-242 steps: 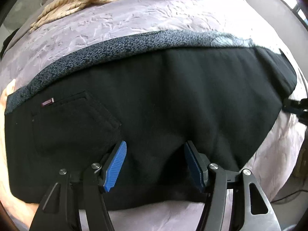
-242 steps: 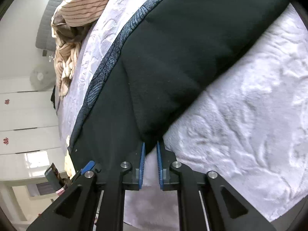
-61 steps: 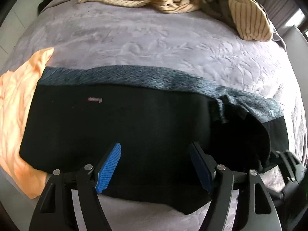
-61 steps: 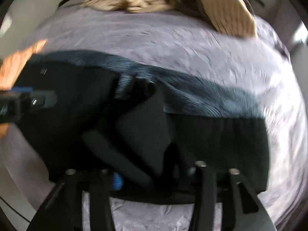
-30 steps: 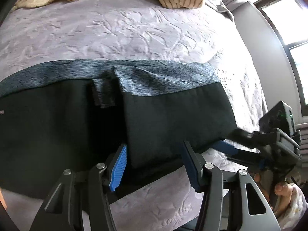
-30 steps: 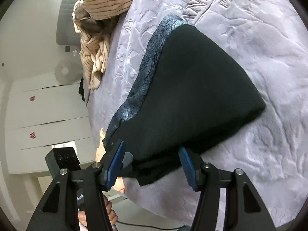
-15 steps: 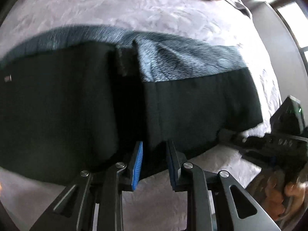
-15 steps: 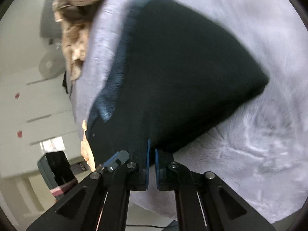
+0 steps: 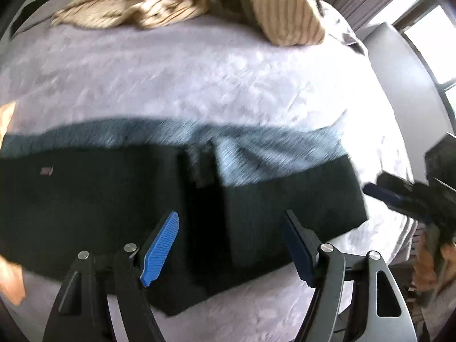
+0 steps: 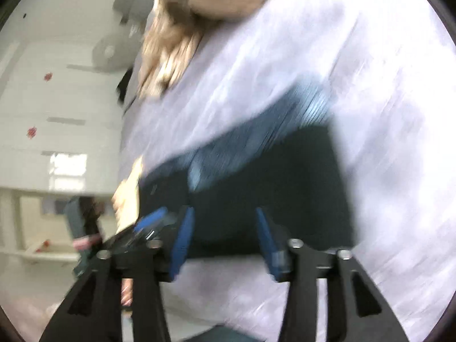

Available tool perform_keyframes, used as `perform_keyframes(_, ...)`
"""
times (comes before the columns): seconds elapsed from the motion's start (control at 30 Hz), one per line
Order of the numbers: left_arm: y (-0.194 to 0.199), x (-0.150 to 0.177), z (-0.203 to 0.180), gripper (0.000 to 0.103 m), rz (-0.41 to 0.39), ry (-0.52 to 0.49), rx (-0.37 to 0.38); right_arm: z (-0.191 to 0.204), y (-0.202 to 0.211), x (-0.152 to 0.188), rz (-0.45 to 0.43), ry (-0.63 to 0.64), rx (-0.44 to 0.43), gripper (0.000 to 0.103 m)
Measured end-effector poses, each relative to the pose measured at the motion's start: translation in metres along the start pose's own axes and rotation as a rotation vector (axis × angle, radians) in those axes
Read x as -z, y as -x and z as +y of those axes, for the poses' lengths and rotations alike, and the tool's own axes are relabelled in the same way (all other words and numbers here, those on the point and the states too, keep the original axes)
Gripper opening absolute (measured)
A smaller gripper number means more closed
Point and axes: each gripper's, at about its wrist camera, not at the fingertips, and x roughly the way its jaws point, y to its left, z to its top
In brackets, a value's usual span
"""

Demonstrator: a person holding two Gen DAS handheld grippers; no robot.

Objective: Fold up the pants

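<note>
My bed (image 9: 199,79) wears a pale lilac cover with an embossed pattern. The black pants (image 9: 114,199) lie flat across its near part, folded over on themselves, their grey-blue band (image 9: 256,154) along the far edge. A heap of tan striped cloth (image 9: 171,2) sits at the far side. Something orange (image 9: 8,282), perhaps a garment, lies at the left edge, too blurred to name.

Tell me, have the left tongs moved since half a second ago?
Yes. The left tongs have opened and pulled back from the pants, whose near edge they pinched before; they now hover open above it.
</note>
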Motion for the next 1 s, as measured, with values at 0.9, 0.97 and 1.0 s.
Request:
perform_keyframes(0.9,-0.024,0.023,0.002,0.074,0.120,-0.028,-0.154,-0.011,-0.004,0.022,0.028,0.011,0.362,0.062)
perform_keyframes(0.97,-0.014,0.033,0.011,0.074,0.124,-0.024,-0.170,-0.005,0.000,0.032,0.029,0.009,0.381,0.065)
perform_keyframes(1.0,-0.011,0.036,0.012,0.074,0.125,-0.023,-0.177,-0.002,0.001,0.037,0.029,0.020,0.400,0.066)
